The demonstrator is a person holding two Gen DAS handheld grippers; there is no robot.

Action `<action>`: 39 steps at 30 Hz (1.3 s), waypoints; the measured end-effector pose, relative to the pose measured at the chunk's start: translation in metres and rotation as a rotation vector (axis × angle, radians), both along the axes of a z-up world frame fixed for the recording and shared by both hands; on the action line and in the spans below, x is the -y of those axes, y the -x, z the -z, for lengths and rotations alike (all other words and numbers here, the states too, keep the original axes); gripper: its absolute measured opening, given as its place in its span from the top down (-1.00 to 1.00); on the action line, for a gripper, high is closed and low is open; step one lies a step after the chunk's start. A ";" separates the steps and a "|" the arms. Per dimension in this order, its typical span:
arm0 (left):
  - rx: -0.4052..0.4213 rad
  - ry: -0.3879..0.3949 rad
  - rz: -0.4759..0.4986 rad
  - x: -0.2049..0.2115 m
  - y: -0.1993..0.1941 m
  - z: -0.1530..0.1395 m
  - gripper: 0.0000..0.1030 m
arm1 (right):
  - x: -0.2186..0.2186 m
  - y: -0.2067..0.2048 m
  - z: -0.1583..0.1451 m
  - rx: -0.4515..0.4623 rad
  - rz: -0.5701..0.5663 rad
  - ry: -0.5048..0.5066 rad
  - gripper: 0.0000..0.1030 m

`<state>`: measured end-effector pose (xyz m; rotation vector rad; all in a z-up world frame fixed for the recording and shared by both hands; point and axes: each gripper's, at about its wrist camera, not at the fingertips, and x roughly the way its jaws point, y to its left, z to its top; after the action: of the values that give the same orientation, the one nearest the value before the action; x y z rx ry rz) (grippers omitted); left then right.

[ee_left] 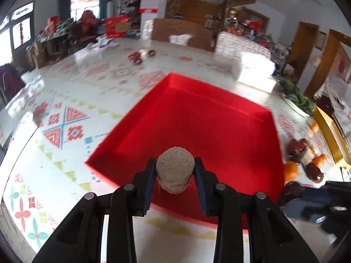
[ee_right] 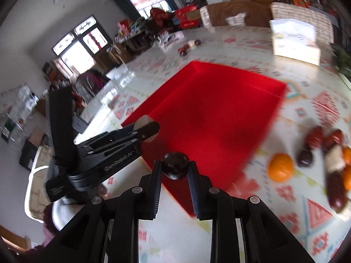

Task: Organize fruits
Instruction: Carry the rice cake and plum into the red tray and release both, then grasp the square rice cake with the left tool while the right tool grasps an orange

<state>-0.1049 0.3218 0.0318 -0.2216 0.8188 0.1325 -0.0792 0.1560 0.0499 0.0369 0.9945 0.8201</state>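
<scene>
Loose fruits [ee_right: 316,155] lie right of the tray [ee_right: 219,109], seemingly apart.

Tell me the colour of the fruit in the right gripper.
Very dark, nearly black with a gloss; the fruit shows best in the right wrist view.

Rough matt kiwi [ee_left: 175,169]; glossy dark fruit [ee_right: 175,168]; matt red tray [ee_left: 197,118]

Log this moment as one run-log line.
left gripper: shut on brown fruit | right gripper: shut on dark fruit | red tray: empty
</scene>
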 end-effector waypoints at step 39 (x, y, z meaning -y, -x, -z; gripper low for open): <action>0.152 0.118 0.298 0.147 0.031 -0.045 -0.43 | 0.290 -0.002 -0.002 0.051 0.598 0.062 -0.14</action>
<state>-0.1356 0.1751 0.0772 -0.2158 0.6998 -0.2112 -0.0771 -0.1343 0.0519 0.2471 0.8922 0.2405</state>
